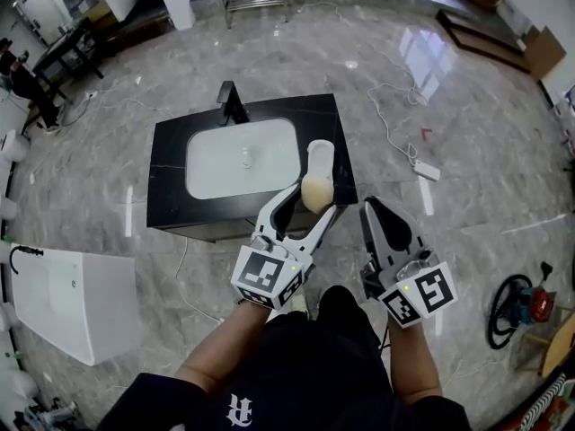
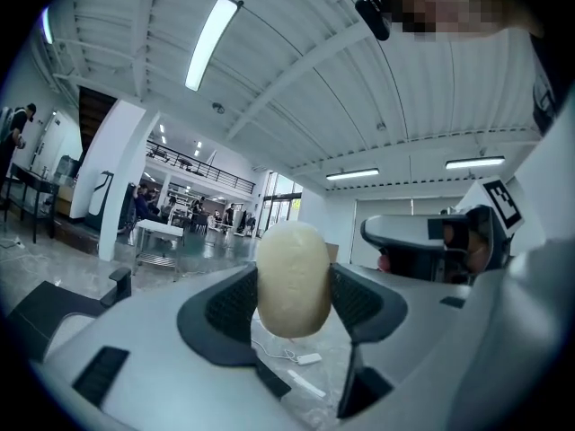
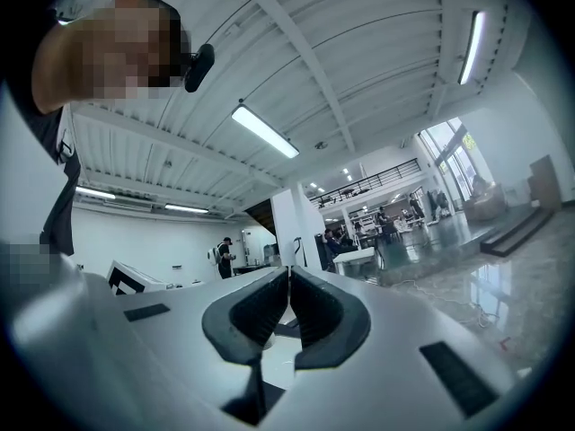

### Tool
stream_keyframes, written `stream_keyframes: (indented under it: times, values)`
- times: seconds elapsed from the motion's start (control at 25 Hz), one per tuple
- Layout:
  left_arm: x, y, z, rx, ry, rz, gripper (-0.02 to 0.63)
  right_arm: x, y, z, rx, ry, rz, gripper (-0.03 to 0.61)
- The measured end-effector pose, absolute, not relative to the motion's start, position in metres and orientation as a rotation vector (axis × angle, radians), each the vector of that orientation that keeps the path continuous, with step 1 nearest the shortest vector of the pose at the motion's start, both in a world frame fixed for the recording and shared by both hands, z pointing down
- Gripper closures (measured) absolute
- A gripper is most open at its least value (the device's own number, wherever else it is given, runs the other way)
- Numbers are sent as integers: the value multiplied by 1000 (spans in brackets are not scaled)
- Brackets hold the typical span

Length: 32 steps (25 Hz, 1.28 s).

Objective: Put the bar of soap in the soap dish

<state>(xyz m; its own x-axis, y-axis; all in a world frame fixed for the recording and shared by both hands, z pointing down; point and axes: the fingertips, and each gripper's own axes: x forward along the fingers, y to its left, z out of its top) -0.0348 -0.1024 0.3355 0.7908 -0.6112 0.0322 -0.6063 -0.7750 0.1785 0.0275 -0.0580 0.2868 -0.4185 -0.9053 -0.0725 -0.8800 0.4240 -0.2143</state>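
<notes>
A cream oval bar of soap [image 1: 316, 192] [image 2: 293, 279] is clamped between the pads of my left gripper [image 1: 311, 196] [image 2: 293, 294], held up in the air over the near right corner of the black counter [image 1: 171, 215]. The white soap dish [image 1: 321, 155] lies on the counter just beyond the soap, right of the basin [image 1: 241, 157]. My right gripper [image 1: 381, 215] [image 3: 287, 311] hangs to the right of the left one, off the counter's edge, its jaws shut with nothing between them. Both gripper views point upward at the ceiling.
A black tap [image 1: 231, 102] stands at the back of the basin. A white box-like unit [image 1: 72, 302] lies on the marble floor at the left. White cables [image 1: 400, 137] run across the floor right of the counter. An orange and black tool [image 1: 526, 305] sits far right.
</notes>
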Motion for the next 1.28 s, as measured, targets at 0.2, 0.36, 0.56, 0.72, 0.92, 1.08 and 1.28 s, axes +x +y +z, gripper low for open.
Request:
stream_keyframes:
  times: [0.2, 0.36, 0.56, 0.72, 0.92, 1.08, 1.28]
  values:
    - [-19, -141, 358, 2764, -970, -19, 356, 46, -95, 296, -1588, 2476, -237, 568]
    - [-4, -179, 378, 2739, -1014, -3, 356, 62, -139, 304, -1558, 2492, -260, 568]
    - [16, -223, 411, 2698, -1102, 56, 356, 81, -201, 303, -1468, 2547, -290, 568]
    - [30, -256, 446, 2658, -1164, 108, 356, 94, -248, 312, -1406, 2586, -331, 568]
    - [41, -286, 501, 2585, -1227, 192, 356, 103, -291, 349, -1341, 2639, -434, 568]
    - [43, -301, 539, 2541, -1263, 248, 356, 105, -312, 380, -1305, 2665, -495, 568]
    - [45, -316, 576, 2504, -1288, 317, 356, 104, -337, 419, -1289, 2682, -560, 568]
